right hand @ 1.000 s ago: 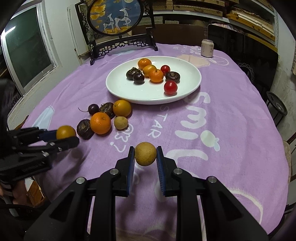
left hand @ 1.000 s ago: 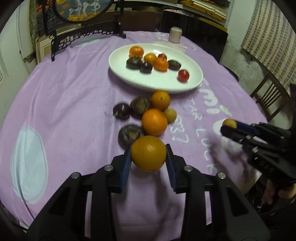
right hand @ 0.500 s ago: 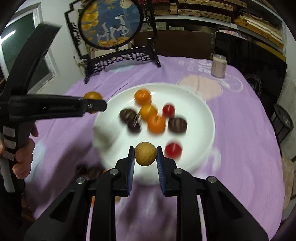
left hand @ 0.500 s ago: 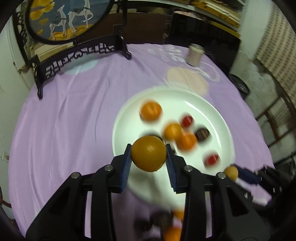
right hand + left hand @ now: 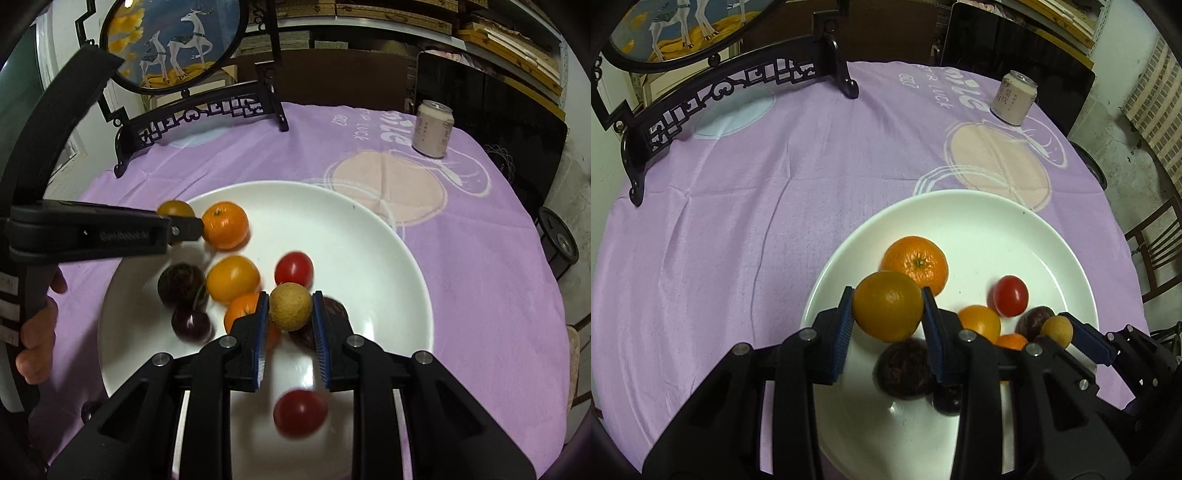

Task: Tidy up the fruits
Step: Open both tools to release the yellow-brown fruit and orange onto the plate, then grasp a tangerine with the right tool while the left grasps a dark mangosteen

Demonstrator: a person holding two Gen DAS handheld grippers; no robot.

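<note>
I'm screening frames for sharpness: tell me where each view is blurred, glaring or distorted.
Left wrist view: fisheye bends the table edge; the orange between the pads is sharp, the dark fruit below it is soft, with a small glare spot on the plate. Right wrist view: the red tomato nearest the lens is smeared, the can crisp.

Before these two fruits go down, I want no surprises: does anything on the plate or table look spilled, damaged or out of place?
Nothing stands out. The white plate sits flat on the purple cloth, its fruits whole; the can stands upright. The left gripper holds an orange; the right gripper, its jaws opening, has a small tan fruit between them.
</note>
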